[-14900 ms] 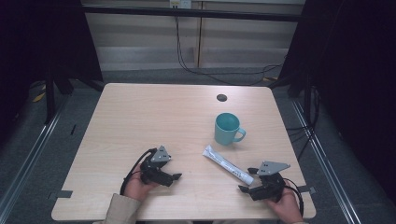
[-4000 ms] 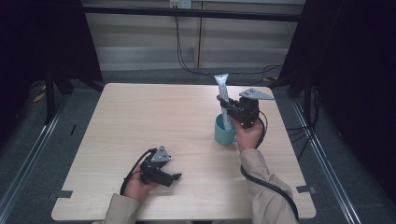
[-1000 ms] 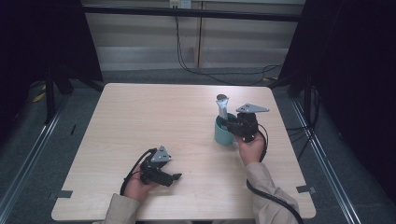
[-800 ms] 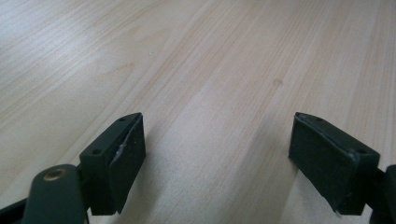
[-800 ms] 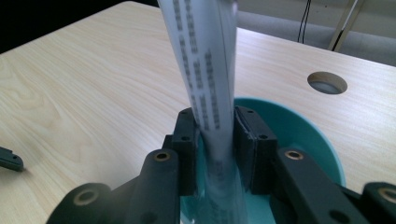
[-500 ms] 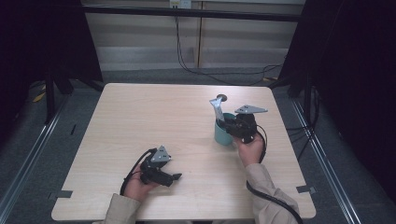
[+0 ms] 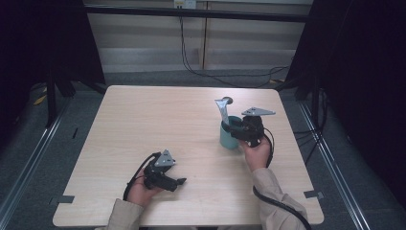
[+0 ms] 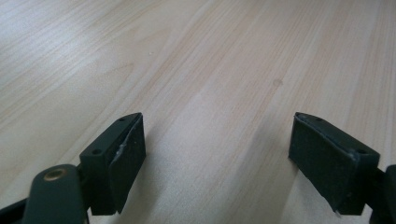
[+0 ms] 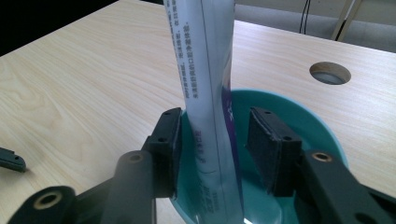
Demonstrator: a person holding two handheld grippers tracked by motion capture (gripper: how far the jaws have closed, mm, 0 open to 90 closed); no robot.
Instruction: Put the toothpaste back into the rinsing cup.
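While the tube (image 9: 210,93) stands nearly upright in the teal mug (image 9: 299,121), the right gripper (image 9: 217,144) straddles it, jaws apart — left pad touching, right pad clear. The left gripper (image 7: 179,181) rests open, well apart — withdrawal looks next.

Tube (image 9: 208,84) went from lying flat on the table to standing in the teal mug (image 9: 299,116). Right gripper (image 9: 215,144) carried it there, now loosened: one pad touches the tube, the other sits just clear.
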